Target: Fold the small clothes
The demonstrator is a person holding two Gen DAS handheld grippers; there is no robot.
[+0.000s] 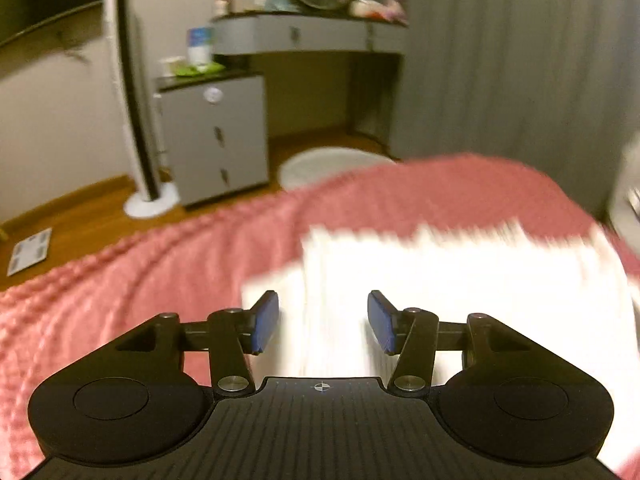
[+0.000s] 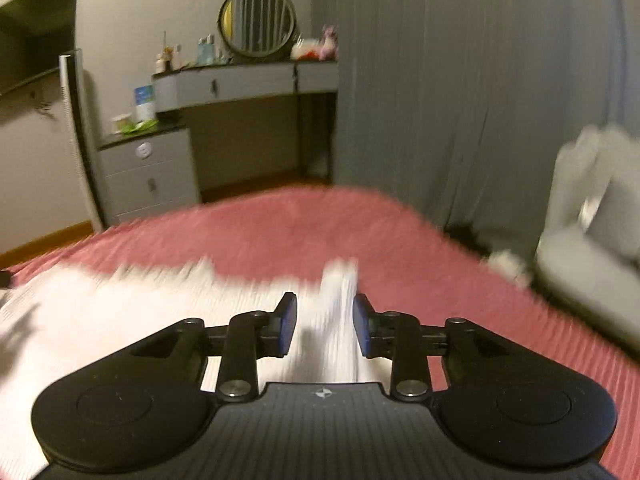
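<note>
A white garment point(image 1: 460, 276) lies on the pink bedspread point(image 1: 140, 280), blurred by motion. My left gripper point(image 1: 323, 322) is open just above the garment's near left part, its blue pads point(image 1: 266, 322) apart with white cloth showing between them. In the right wrist view the same white garment point(image 2: 140, 312) spreads to the left, and a raised fold of it point(image 2: 340, 280) stands between the pads of my right gripper point(image 2: 325, 326). The right jaws are open and not touching the cloth. Both views are blurred.
Beyond the bed stand a grey drawer unit point(image 1: 216, 136), a curved dressing table point(image 1: 308, 34) with a round mirror point(image 2: 258, 20), a tall white fan point(image 1: 132, 96) and a round white stool point(image 1: 332, 162). Grey curtains point(image 2: 460, 80) hang at right. A grey cushion point(image 2: 592, 208) lies at the bed's right edge.
</note>
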